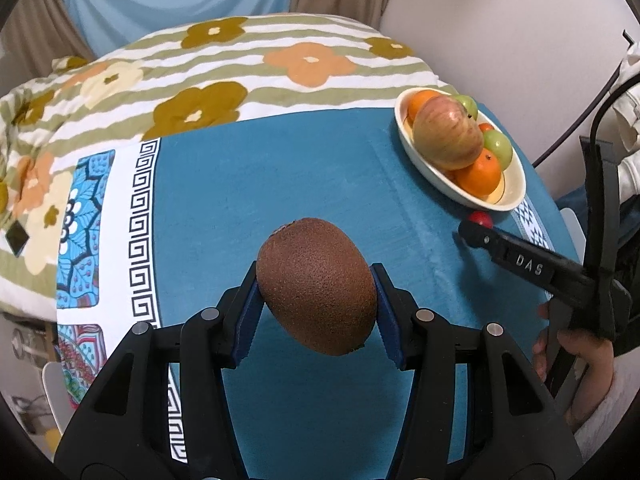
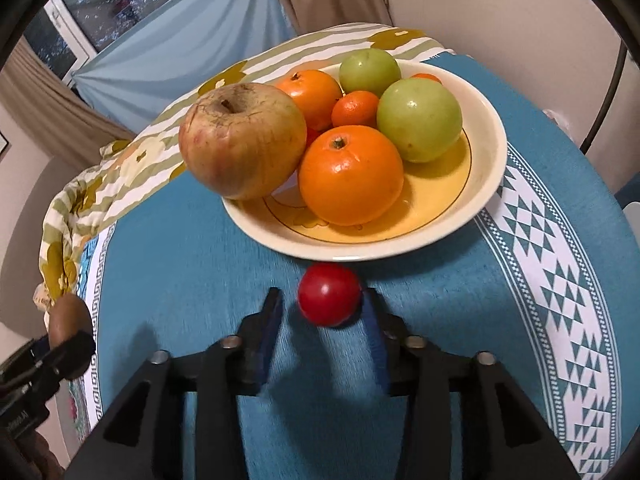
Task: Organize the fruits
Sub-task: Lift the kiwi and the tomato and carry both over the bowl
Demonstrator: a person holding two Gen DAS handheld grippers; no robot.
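Observation:
My left gripper (image 1: 316,288) is shut on a brown kiwi (image 1: 316,284) and holds it above the blue tablecloth; the kiwi also shows in the right wrist view (image 2: 68,320). A cream bowl (image 2: 486,184) holds a big apple (image 2: 242,140), oranges (image 2: 350,174) and green fruits (image 2: 418,120). The bowl also shows in the left wrist view (image 1: 510,196) at the far right. A small red fruit (image 2: 329,295) lies on the cloth just in front of the bowl. My right gripper (image 2: 322,304) is open around it, the right finger touching or almost touching it.
A flowered striped cloth (image 1: 240,68) covers the far part of the table. The tablecloth's white patterned border (image 2: 560,280) runs to the right of the bowl. Curtains and a wall stand behind.

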